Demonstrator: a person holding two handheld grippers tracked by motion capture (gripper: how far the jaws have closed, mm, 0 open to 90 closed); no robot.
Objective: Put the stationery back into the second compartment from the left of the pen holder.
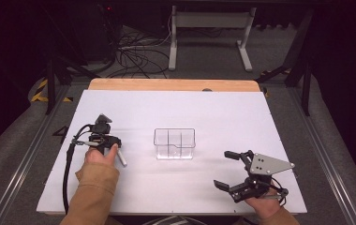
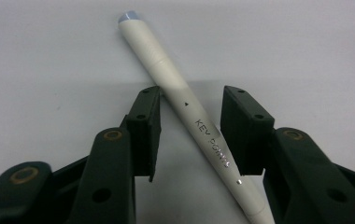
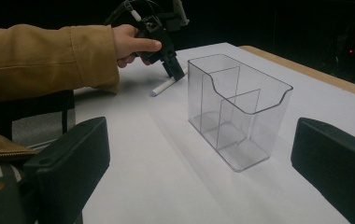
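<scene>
Straddling a white cylindrical marker pen [image 2: 199,126], the left gripper [image 1: 102,137] sits at nine o'clock of the clear plastic divided box [image 1: 174,144].
Its own view shows jaws apart, pen lying slantwise between them; the right gripper [image 1: 232,169] gapes wide at five o'clock.
</scene>
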